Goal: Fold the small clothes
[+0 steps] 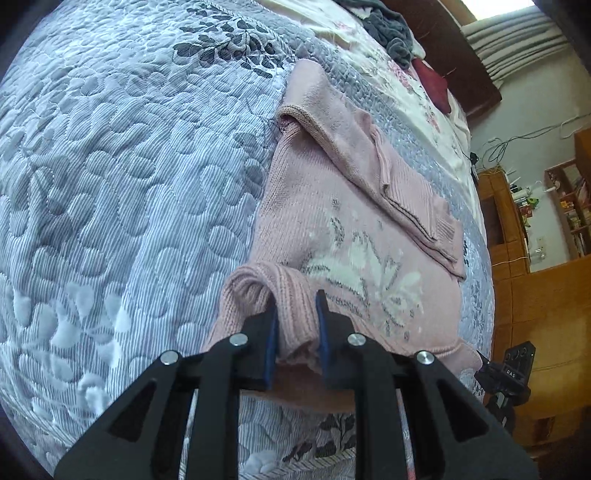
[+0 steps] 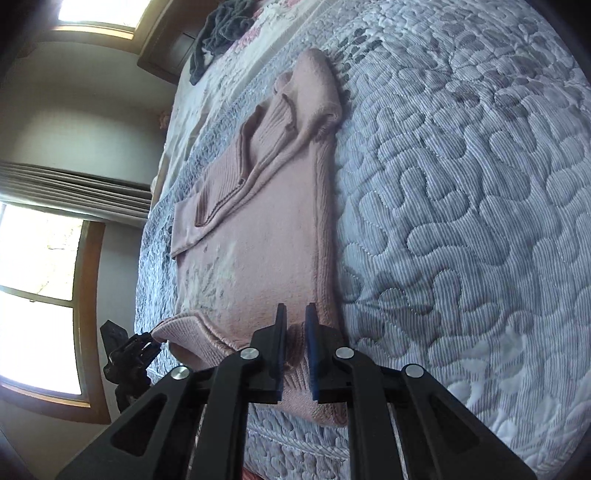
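1. The pink sweater (image 1: 332,221) lies flat on the quilt (image 1: 110,184) of the bed, with its front pattern upward. One sleeve (image 1: 369,166) is already folded across the chest.
2. Its long axis runs straight away from both hand-held grippers: the hem is nearest to them, and the collar end points toward the far side of the bed, where a dark grey cloth (image 1: 391,33) lies in a heap.
3. The left hand-held gripper (image 1: 297,317) is clamped on a bunched roll of the knit at one corner of the hem. The fabric fills the gap between its blue pads.
4. The right hand-held gripper (image 2: 295,325) pinches the ribbed hem at the other corner, and its jaws stand nearly together on the cloth.
5. Both arms are equally near, each at its own hem corner, so the sweater stretches forward between them.
6. I judge that the coming move is to lift the hem and carry it along this long axis toward the collar, so the body folds in half.
7. Both corners should travel evenly, otherwise the fold will be skewed.
8. Beyond the bed edge stand a wooden cabinet (image 1: 535,295) and a window (image 2: 37,295).
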